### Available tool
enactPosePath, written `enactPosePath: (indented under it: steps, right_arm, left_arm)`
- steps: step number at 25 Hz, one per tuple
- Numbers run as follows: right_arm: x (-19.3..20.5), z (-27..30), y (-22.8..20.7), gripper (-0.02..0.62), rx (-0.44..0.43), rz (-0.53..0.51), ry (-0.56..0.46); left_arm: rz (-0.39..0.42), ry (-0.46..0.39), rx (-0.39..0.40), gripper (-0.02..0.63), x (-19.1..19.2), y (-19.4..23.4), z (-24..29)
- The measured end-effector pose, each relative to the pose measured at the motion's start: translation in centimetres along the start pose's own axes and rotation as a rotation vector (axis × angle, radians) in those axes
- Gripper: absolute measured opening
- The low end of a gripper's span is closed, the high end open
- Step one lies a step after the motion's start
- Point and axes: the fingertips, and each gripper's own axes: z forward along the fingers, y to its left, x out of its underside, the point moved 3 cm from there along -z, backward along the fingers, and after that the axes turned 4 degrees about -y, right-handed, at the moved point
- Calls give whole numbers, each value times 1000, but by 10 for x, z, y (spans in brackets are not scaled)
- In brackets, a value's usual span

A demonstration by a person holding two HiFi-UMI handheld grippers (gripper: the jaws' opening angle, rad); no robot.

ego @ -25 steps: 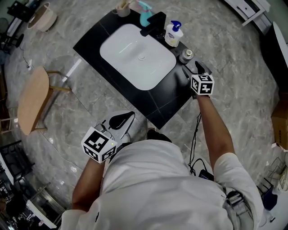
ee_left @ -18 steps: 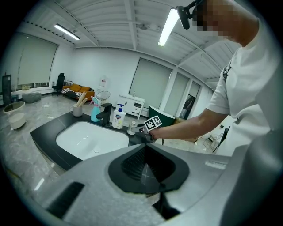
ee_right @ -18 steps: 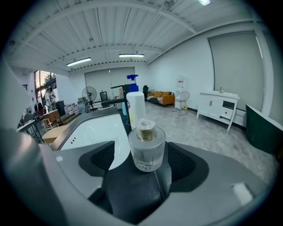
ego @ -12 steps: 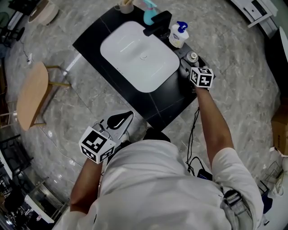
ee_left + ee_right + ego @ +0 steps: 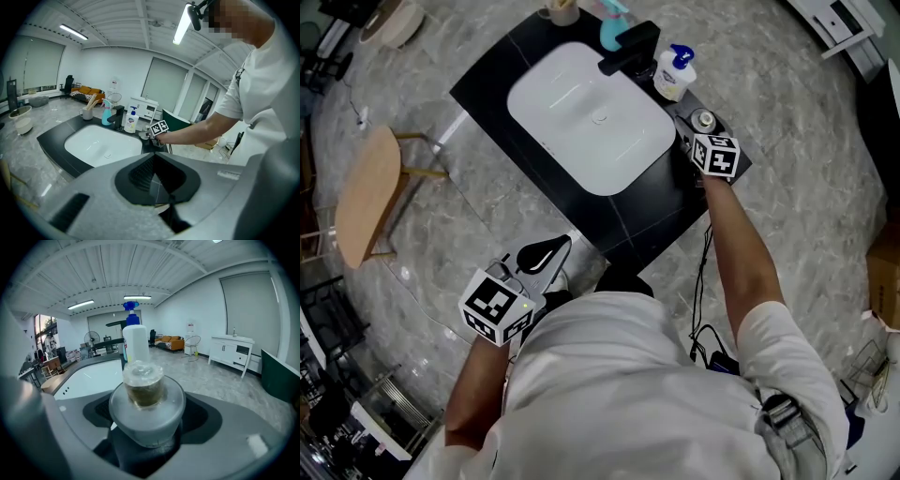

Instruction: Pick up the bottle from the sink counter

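A small round grey bottle with a clear cap stands on the black sink counter, at its right end. My right gripper reaches around it. In the right gripper view the bottle sits upright between the wide-spread jaws, with a dark gap on each side and the pads not pressing on it. My left gripper hangs low beside the person's body, away from the counter. Its jaws meet at the tips with nothing held.
A white pump bottle stands just behind the small bottle, beside the black faucet. The white basin fills the counter's middle. A turquoise spray bottle and a cup stand at the back. A wooden stool is on the left.
My right gripper has moved forward along the counter's right end, from short of the small bottle to around it. The left gripper has barely shifted.
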Motion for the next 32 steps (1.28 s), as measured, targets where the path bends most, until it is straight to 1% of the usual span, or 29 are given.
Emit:
enactPosePath:
  steps: [9,17,23,32]
  right_arm:
    - [5,8,0,360,7,-58,41]
    - [4,7,0,356,-8,-82,48]
    - [6,4,1,356,-12,-74,57]
    - [1,-17,8,356,-13,-86,59]
  left_arm:
    - [-9,-1,-10,6,1,2,5]
    - [-10,-1,-20,6,0,3,3]
    - [-8,-7,-23,6,3,3,-1]
    - [1,-20,0,6,6,1,-9]
